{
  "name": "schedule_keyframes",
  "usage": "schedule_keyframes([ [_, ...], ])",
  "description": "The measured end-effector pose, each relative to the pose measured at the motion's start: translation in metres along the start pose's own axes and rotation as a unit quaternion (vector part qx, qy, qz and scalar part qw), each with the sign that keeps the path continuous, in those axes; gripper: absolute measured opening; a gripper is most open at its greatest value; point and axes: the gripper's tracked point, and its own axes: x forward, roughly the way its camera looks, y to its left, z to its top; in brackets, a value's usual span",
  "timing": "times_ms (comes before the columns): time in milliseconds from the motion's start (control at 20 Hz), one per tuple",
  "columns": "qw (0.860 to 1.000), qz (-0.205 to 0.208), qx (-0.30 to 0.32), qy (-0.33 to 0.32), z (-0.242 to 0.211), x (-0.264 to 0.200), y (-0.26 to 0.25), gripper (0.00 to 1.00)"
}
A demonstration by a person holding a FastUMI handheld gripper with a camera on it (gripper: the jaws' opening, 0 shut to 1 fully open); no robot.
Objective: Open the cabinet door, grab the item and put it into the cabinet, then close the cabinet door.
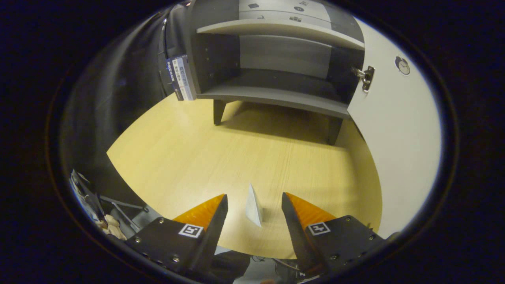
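Observation:
A small grey cabinet on short legs stands at the far side of the wooden table. Its white door hangs swung wide open to the right, a metal hinge showing at its inner edge. The shelves inside look bare. A thin white item, seen edge-on, stands upright on the table between my fingers, touching neither. My gripper is open, hovering low over the near part of the table.
Books lean upright against the cabinet's left side. The table's near edge runs just under my fingers. Beyond the table's left corner, down low, sit a metal frame and some clutter.

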Motion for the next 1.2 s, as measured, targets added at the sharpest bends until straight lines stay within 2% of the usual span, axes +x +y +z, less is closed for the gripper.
schedule_keyframes([
  [200, 0.999, -0.002, -0.012, 0.031, -0.022, 0.017, 0.004, 0.79],
  [300, 0.999, -0.001, -0.013, 0.047, -0.030, 0.024, 0.007, 0.47],
  [400, 0.999, -0.023, -0.008, 0.045, -0.025, 0.018, 0.000, 0.46],
  [450, 0.998, -0.031, 0.000, 0.050, -0.028, 0.025, -0.004, 0.22],
  [550, 0.998, -0.030, 0.011, 0.054, -0.027, 0.023, -0.001, 0.22],
  [600, 0.998, -0.028, 0.015, 0.057, -0.026, 0.028, -0.002, 0.13],
  [900, 0.998, -0.024, 0.026, 0.052, -0.003, 0.016, -0.003, 0.13],
  [1050, 0.998, -0.016, 0.041, 0.034, 0.034, -0.006, -0.001, 0.13],
  [1200, 0.999, -0.003, 0.045, -0.011, 0.091, -0.037, 0.002, 0.13],
])
